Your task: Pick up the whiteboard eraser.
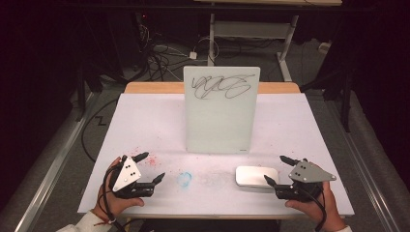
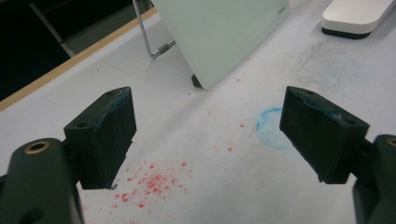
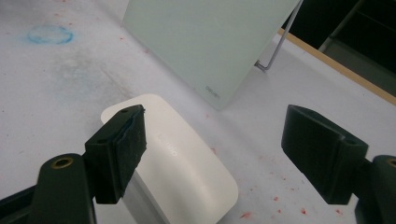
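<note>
A pale glass writing board (image 1: pixel 221 111) stands upright on the white table (image 1: pixel 145 121), with a black scribble near its top. A white oblong eraser block (image 1: pixel 256 176) lies flat in front of its right side. My right gripper (image 1: pixel 275 168) is just right of the block, open, jaws apart and not pressing on it. In the right gripper view the block (image 3: pixel 187 158) lies below and beside the left jaw of the open gripper (image 3: pixel 217 140), with the board (image 3: pixel 210 42) behind. My left gripper (image 1: pixel 154 166) stands open at the front left with nothing between its fingers (image 2: pixel 107 135).
A blue ring stain (image 1: pixel 184 179) and red specks (image 1: pixel 150 159) mark the table between the grippers. The board's wire stand (image 2: pixel 149 42) props it from behind. A wooden strip (image 1: pixel 154 87) runs along the far table edge, with cables and a desk frame (image 1: pixel 212 34) on the floor beyond.
</note>
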Available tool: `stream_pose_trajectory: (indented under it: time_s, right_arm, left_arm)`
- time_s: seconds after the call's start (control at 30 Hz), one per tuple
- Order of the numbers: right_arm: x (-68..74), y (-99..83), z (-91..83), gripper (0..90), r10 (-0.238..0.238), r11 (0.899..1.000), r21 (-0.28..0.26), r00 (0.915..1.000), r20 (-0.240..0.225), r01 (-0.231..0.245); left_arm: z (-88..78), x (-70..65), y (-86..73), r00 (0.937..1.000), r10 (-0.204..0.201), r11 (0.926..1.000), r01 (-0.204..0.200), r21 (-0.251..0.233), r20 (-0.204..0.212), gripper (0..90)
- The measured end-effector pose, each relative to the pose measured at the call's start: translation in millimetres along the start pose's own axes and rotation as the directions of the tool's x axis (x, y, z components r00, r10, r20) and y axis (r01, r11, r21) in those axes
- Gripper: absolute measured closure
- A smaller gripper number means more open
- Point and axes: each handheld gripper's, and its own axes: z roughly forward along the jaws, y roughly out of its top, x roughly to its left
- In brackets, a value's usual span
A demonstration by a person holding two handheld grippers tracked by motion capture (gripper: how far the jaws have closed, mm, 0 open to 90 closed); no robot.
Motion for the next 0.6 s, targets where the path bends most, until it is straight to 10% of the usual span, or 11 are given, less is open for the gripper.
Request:
stream_pose_trajectory:
  time_s: [0.6]
  right_arm:
    - [-34.4, 9.4, 19.0, 21.4, -0.053, 0.986, 0.149, 0.9871, -0.151, 0.076]
  left_arm:
    - [7.0, 1.2, -7.4, 0.9998, 0.018, 0.9959, -0.018, 0.089, -0.003, 18.9]
